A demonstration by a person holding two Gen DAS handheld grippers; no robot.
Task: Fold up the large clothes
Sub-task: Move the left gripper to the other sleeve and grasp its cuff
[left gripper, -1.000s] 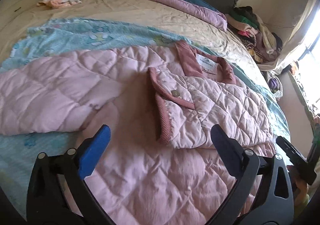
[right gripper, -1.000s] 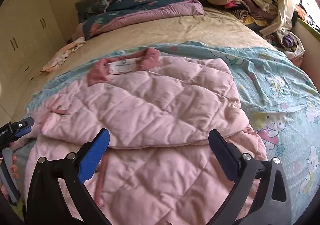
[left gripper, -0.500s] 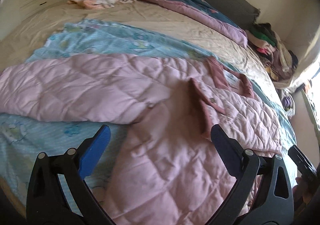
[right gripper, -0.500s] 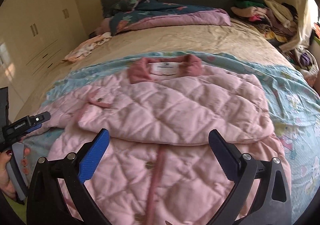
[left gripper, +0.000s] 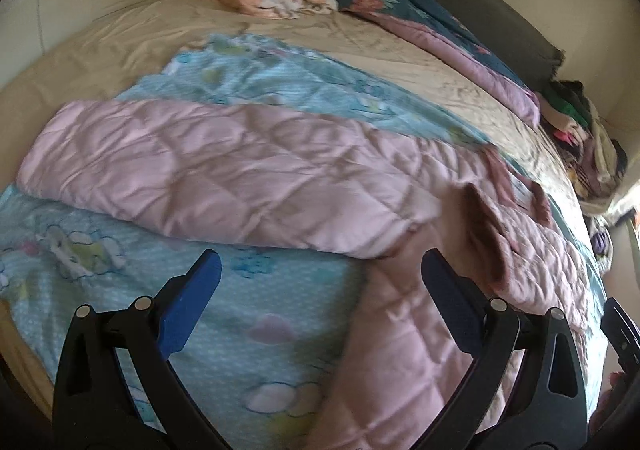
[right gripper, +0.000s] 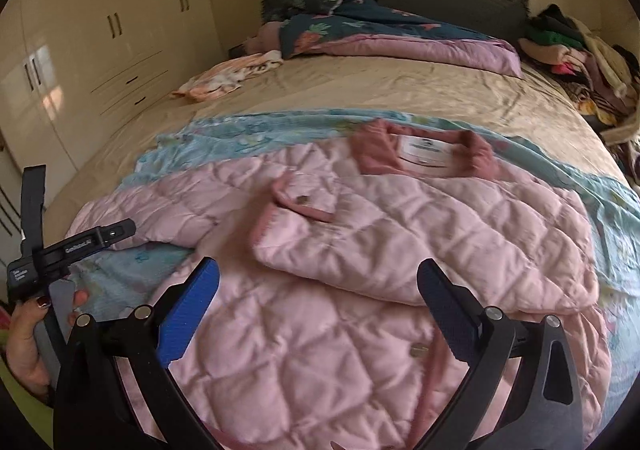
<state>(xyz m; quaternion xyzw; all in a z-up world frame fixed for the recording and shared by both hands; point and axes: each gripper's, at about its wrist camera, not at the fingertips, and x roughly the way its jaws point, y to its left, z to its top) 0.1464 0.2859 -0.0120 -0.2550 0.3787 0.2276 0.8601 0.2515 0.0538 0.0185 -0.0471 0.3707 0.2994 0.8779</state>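
A pink quilted jacket [right gripper: 400,234] lies flat on a light blue cartoon blanket [left gripper: 248,314] on the bed. Its right side and sleeve are folded across the chest [right gripper: 460,250]. Its left sleeve [left gripper: 224,178] lies stretched out to the left. The collar with a white label [right gripper: 424,150] points to the headboard. My left gripper [left gripper: 320,290] is open and empty, above the blanket just below the stretched sleeve. My right gripper [right gripper: 318,294] is open and empty above the jacket's lower front. The left gripper's body shows in the right wrist view [right gripper: 68,246].
A beige sheet [right gripper: 360,90] covers the bed. A dark floral quilt [right gripper: 360,30] lies at the headboard, a small peach garment [right gripper: 228,78] at the far left, a heap of clothes [right gripper: 580,54] at the far right. White wardrobes [right gripper: 100,50] stand on the left.
My left gripper has swung left, from over the jacket's chest to over the blanket below the stretched sleeve. My right gripper's view has shifted left over the jacket. Both stayed open.
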